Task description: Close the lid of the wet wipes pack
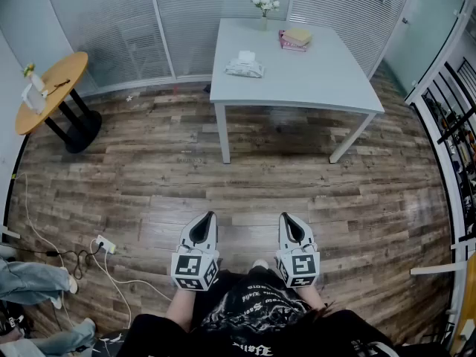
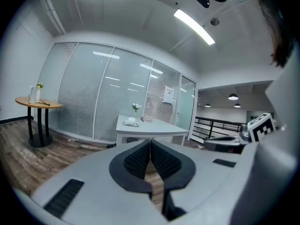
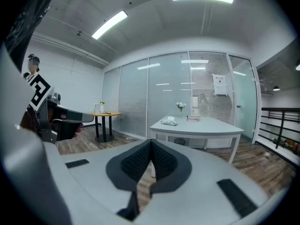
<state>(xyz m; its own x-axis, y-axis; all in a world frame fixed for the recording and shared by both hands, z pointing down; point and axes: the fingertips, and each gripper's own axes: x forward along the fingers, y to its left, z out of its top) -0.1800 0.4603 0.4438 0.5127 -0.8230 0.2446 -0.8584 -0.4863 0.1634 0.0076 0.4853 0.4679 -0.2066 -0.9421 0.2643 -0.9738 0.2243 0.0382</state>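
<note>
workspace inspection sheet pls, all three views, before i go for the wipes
surface: white table, across the wood floor
job's things: wipes pack on the table, left of middle; lid state too small to tell
clutter: flower vase and books at the far edge
grippers: left gripper and right gripper shut, empty, far from the table
cables: power strip, white cables on floor, left
surroundings: round wooden table, glass walls, railing, another person's legs

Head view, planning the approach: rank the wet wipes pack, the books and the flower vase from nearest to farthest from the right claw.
Measured from the right claw, which is shut and empty:
1. The wet wipes pack, left of middle on the white table.
2. The books, further back and to the right.
3. The flower vase, at the table's far edge.
</note>
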